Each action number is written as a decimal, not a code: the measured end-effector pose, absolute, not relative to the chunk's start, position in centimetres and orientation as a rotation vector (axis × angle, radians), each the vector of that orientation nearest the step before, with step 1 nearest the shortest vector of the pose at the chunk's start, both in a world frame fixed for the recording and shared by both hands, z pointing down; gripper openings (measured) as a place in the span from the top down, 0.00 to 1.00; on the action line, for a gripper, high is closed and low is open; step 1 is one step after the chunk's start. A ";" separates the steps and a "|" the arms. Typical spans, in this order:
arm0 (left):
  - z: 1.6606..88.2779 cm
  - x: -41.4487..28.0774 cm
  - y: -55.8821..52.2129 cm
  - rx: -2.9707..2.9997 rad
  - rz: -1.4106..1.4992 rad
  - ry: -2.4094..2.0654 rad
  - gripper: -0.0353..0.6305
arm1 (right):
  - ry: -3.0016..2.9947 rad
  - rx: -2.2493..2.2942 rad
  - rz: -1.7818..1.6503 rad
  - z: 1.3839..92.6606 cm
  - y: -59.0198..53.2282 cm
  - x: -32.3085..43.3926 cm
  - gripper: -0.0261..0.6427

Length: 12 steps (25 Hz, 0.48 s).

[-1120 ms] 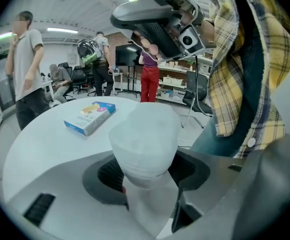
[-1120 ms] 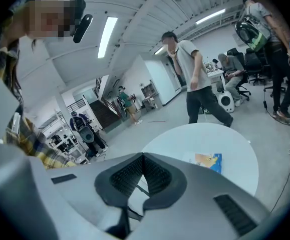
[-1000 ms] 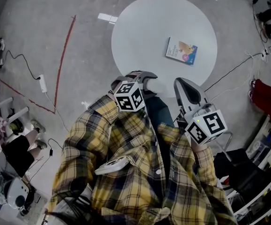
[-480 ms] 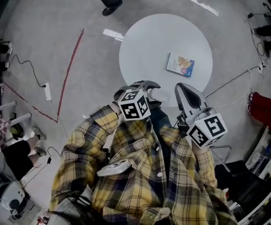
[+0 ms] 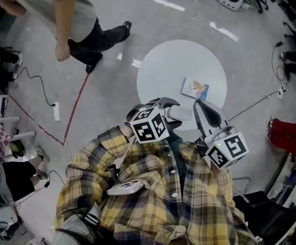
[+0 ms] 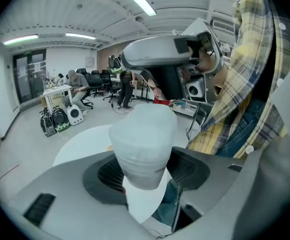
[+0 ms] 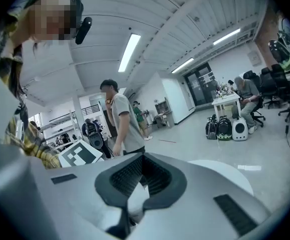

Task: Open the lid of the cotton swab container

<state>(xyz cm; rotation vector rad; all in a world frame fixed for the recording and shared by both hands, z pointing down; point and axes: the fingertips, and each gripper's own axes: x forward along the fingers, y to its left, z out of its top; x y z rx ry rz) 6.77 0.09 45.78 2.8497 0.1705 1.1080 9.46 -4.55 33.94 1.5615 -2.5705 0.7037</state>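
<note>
The left claw point(image 5: 167, 108) was closed on the cotton swab container point(image 6: 143, 144), a pale, cloudy plastic tub. Its pads pressed the tub's lower part from both sides, and the rounded upper end stuck out past the tips. The tub was held up in front of the plaid shirt, above the near edge of the round white worktop point(image 5: 168, 70) and not resting on it. The lid looked to be on, though no view showed its seam clearly. The right claw point(image 7: 142, 181) was pinched fully together with nothing in it. It hovered just beside the tub without touching it, and the left claw's marker cube point(image 7: 79, 155) showed in the right gripper view.

Several things could go wrong from there, as I judged it:

- The tub had nothing underneath it. If the right claw pushed on the lid, the smooth plastic could twist or slide between the left pads and drop to the worktop or the floor.
- The walls looked thin. Squeezing harder to stop that slide could bend the body and jam the lid tighter.
- A closed claw can only prod or lever at the lid, not grip it. If its tip skated off the rounded top, it could knock the tub loose.
- The tub pointed outward at a slant (not upright). If the lid popped suddenly, swabs might spill.

A small flat printed pack point(image 5: 195, 88) lay farther back on the worktop, well clear of both claws. A bystander point(image 5: 71, 14) stood on the floor beyond it.
</note>
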 end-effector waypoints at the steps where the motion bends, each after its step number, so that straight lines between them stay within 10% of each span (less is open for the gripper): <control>1: 44.8 6.7 0.1 2.849 1.094 0.161 0.56 | -2.581 1.558 0.689 33.2 -4.5 9.4 0.94; 12: 36.1 6.0 0.4 2.861 0.971 0.080 0.56 | -2.681 1.523 0.524 27.2 -4.2 8.9 0.94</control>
